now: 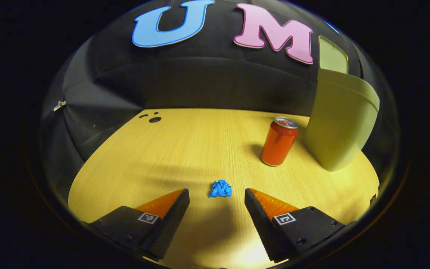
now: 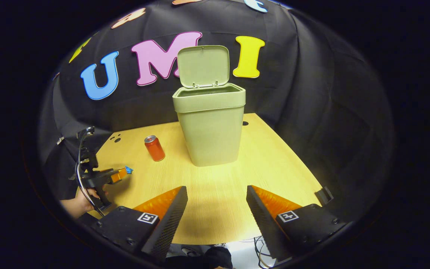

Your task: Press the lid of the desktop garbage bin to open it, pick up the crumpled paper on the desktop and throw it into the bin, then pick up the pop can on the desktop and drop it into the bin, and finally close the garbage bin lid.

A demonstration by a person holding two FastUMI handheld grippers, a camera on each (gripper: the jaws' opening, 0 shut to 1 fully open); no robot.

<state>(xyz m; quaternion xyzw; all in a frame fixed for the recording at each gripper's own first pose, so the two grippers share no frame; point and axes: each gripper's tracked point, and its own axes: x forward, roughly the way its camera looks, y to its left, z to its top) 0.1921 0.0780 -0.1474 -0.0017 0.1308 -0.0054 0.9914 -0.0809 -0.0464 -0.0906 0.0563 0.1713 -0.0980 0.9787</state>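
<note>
Left gripper view: jaws wide apart around small blue crumpled paper (image 1: 221,188) on bench, nothing gripped. Green plastic bin's lid (image 2: 203,66) up; red can (image 2: 155,148) waiting; right jaws wide, empty.

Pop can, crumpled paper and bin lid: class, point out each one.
Pop can (image 1: 279,143): left gripper view, its side.
Crumpled paper (image 1: 220,188): left gripper view, its middle.
Bin lid (image 2: 203,66): right gripper view, raised underside.

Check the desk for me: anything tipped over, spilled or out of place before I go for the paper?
Nothing stands out. The bin stands upright with its lid up, the pop can is upright beside it, and the crumpled paper lies on the desk just ahead of the open left gripper.
</note>
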